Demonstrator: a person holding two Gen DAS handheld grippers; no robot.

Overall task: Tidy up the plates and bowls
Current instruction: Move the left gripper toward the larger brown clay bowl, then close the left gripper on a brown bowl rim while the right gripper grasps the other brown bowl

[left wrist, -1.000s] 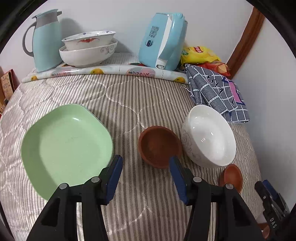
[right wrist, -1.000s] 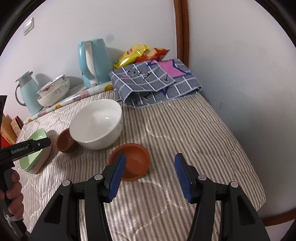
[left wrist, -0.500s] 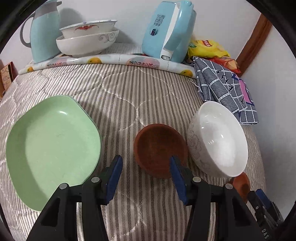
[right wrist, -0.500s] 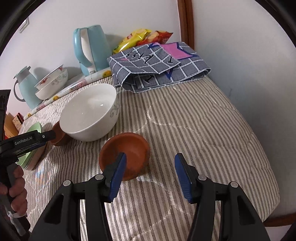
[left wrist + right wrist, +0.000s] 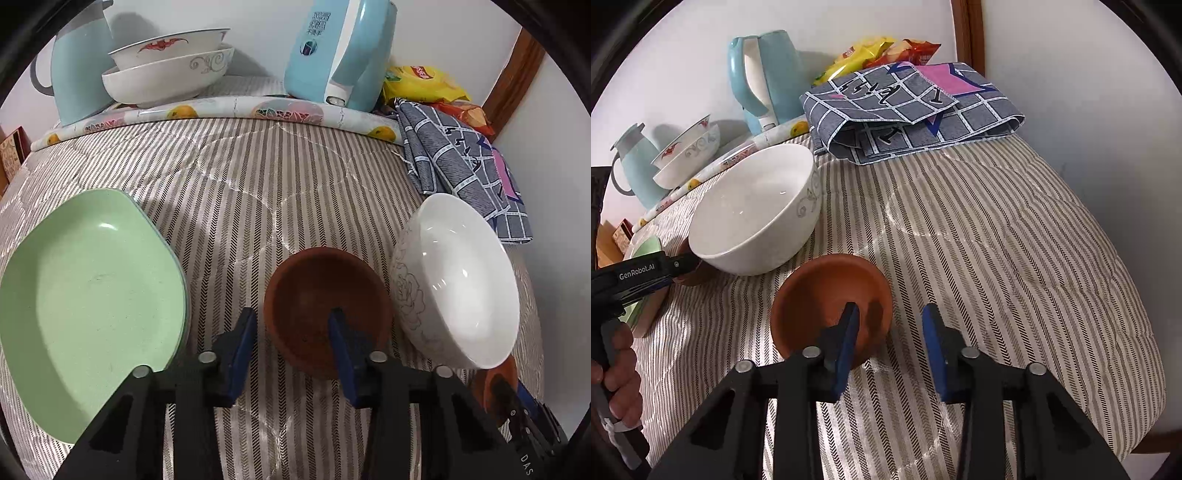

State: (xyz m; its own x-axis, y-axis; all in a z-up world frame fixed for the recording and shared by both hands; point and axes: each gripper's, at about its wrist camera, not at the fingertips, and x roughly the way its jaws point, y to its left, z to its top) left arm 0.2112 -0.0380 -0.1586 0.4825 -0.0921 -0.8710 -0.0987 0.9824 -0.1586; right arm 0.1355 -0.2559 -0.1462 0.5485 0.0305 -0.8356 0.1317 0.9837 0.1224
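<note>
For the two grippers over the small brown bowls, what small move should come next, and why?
Probably close each gripper on its bowl's rim. The left gripper is open across the near rim of one brown bowl, and the right gripper across the terracotta bowl's right rim.

Home: quilted bedding (image 5: 997, 229), kettle (image 5: 332, 51)

Light: soft, even indoor brightness in both views.
Glare: small highlights shone inside the white bowl (image 5: 458, 280).
Shadows: the kettle (image 5: 764, 77) cast a faint one on the wall.
Focus: sharp throughout.
Edges: fisheye bending, black corners.
</note>
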